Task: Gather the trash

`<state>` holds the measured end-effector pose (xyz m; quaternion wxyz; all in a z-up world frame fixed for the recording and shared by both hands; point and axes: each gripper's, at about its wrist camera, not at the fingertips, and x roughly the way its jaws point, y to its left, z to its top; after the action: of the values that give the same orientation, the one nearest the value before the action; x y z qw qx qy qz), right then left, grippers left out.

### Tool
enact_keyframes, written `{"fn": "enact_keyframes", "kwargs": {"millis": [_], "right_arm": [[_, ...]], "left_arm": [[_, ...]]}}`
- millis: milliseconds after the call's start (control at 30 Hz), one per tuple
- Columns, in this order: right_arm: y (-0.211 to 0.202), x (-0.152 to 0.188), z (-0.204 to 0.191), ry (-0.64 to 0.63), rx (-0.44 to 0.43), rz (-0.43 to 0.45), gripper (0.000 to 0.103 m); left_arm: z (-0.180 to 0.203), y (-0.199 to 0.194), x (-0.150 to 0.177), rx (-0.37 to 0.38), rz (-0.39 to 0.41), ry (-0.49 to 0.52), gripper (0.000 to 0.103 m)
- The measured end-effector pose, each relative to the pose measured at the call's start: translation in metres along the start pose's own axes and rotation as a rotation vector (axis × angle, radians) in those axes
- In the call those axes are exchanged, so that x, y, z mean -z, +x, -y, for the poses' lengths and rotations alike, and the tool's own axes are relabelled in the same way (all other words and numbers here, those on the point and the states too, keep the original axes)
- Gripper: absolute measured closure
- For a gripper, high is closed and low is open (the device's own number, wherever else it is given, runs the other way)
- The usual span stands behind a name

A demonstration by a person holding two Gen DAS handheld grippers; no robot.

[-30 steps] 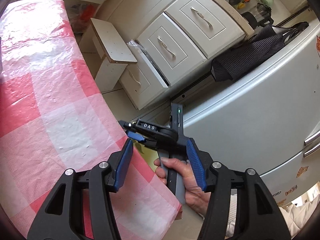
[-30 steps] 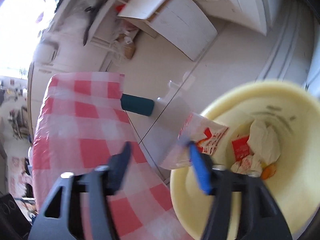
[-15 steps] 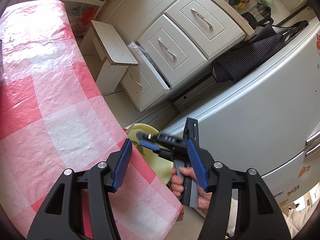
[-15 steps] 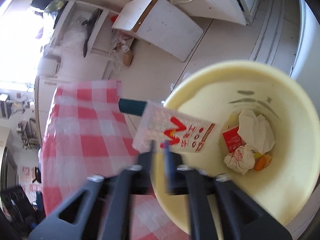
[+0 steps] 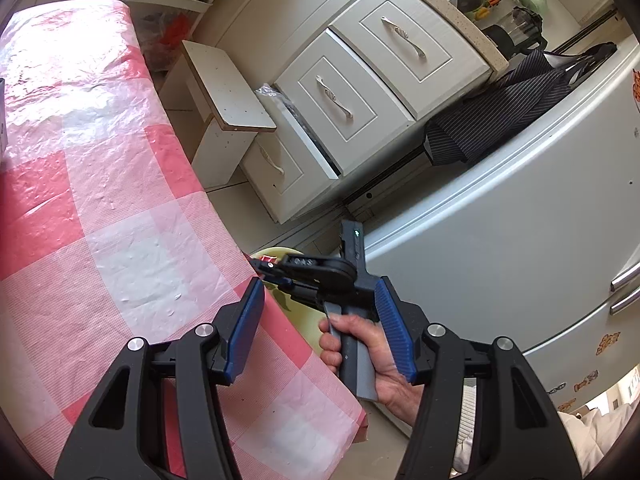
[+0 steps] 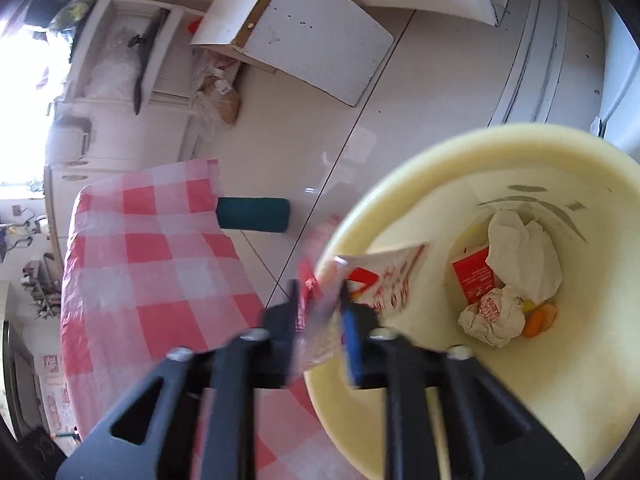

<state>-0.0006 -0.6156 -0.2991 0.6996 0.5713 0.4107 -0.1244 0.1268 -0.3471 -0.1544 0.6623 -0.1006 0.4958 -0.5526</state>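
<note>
The right gripper (image 6: pixel 320 312) is closing its jaws on a red-and-white printed plastic wrapper (image 6: pixel 376 280) straddling the pale yellow round bin's (image 6: pixel 400 420) rim — better to carry it over the bin's middle before releasing, while the left gripper (image 5: pixel 318 332) hangs open, empty.

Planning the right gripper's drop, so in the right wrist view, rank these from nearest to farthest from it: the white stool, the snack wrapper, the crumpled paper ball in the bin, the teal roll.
1. snack wrapper: between the closing jaws of the right gripper, over the bin's rim.
2. crumpled paper ball: right, at the bin's bottom.
3. teal roll: up-left, beside the table edge.
4. white stool: top, across the floor.
</note>
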Motion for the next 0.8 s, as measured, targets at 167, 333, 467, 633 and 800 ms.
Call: {"fn": "enact_keyframes", "kwargs": {"millis": [167, 333, 467, 633, 800], "right_arm": [[-0.036, 0.020, 0.016, -0.075, 0.029, 0.036, 0.101], [-0.050, 0.042, 0.015, -0.353, 0.336, -0.031, 0.100], [-0.057, 0.050, 0.000, -0.544, 0.535, -0.030, 0.044], [-0.091, 0.033, -0.094, -0.739, 0.400, 0.192, 0.044], [0.040, -0.015, -0.160, -0.797, 0.350, -0.114, 0.026]], "left_arm": [[0.000, 0.000, 0.000, -0.004, 0.000, 0.003, 0.048], [0.000, 0.000, 0.000, -0.007, 0.001, 0.004, 0.048], [0.000, 0.000, -0.001, -0.008, 0.000, 0.006, 0.048], [-0.002, 0.001, -0.002, 0.002, 0.001, 0.001, 0.048], [-0.005, 0.000, -0.003, 0.010, 0.008, -0.005, 0.048]]}}
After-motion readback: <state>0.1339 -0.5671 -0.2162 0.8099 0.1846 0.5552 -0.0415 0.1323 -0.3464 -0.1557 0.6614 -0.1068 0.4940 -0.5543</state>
